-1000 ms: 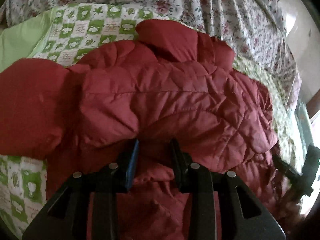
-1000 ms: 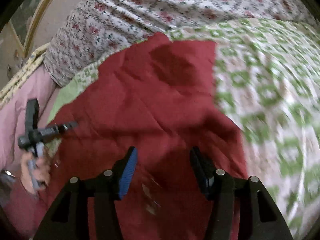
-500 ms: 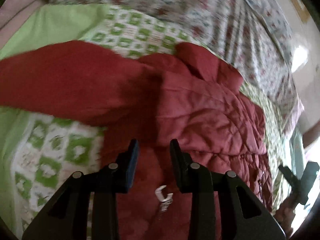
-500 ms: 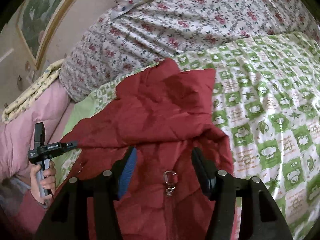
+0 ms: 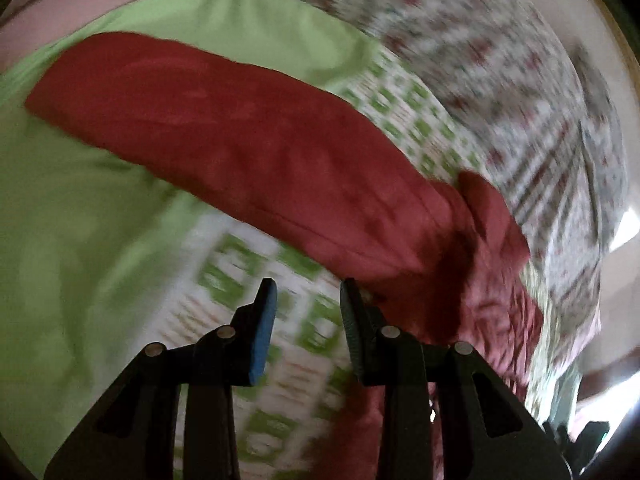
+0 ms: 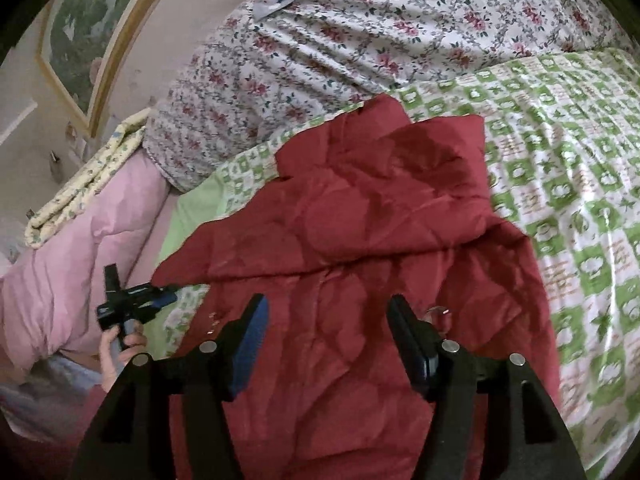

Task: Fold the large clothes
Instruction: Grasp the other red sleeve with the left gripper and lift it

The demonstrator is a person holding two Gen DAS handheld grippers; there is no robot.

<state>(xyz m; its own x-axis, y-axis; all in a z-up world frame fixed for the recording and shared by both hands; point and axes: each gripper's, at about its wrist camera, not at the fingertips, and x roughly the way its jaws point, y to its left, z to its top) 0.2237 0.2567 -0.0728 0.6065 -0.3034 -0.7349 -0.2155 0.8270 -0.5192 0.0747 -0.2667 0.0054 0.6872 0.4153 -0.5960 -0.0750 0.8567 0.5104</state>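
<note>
The quilted red jacket (image 6: pixel 360 240) lies spread on the bed, on the green-and-white checked sheet (image 6: pixel 580 200) — not yet a neat bundle, by my reckoning early to midway through the fold. Nearest me, my right claw (image 6: pixel 328 344) hangs over the jacket's body with jaws wide apart, gripping nothing; a metal zip pull (image 6: pixel 438 312) glints just beside its right finger. My left claw (image 5: pixel 308 328) is likewise open and empty, above the checked sheet, just beside the jacket's edge. Beyond it one sleeve (image 5: pixel 240 140) stretches out flat across the sheet, away from the body — that sleeve, I judge, has yet to come in over the chest. Farther off, the upper part lies rumpled, one flap turned over. Behind it rises the flowered bedding (image 6: pixel 400 40).
</note>
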